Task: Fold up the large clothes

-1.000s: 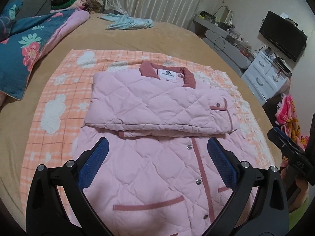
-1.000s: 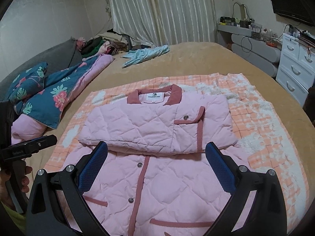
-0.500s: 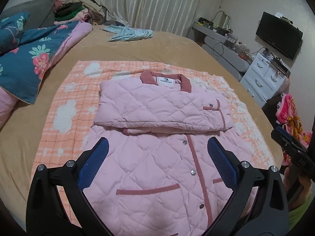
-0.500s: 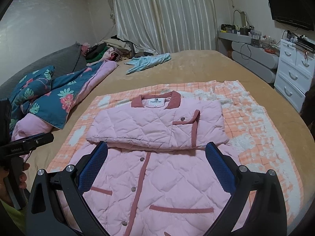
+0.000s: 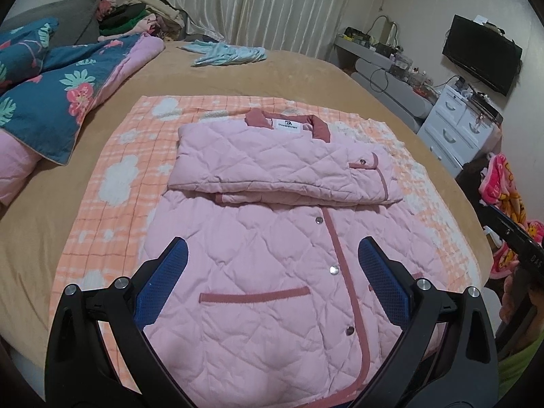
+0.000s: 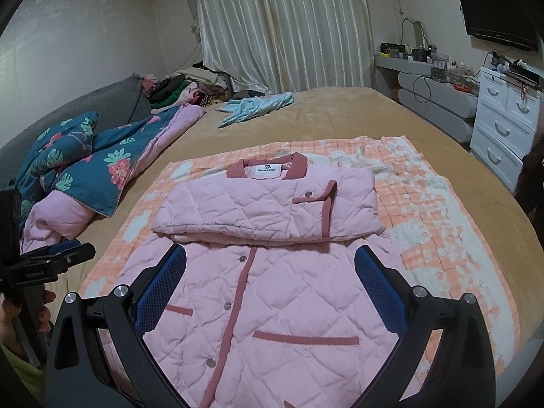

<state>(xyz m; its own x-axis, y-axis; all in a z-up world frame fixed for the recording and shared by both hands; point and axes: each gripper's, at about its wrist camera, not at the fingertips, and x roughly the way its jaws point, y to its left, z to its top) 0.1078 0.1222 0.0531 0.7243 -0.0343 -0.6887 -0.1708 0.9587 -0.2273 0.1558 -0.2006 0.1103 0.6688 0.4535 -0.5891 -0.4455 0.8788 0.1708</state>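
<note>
Home bedroom: bed [image 6: 340,108], curtains [image 6: 282,27], dresser [image 6: 503,129]

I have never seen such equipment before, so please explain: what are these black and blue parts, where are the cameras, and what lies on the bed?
No robot arm is here. A person holds one tool in each hand; each carries a camera looking forward along its two blue-padded fingers. The left gripper and right gripper are both open and hold nothing. On the bed lies an orange checked blanket with a pink quilted jacket on it, sleeves folded across the chest.
</note>
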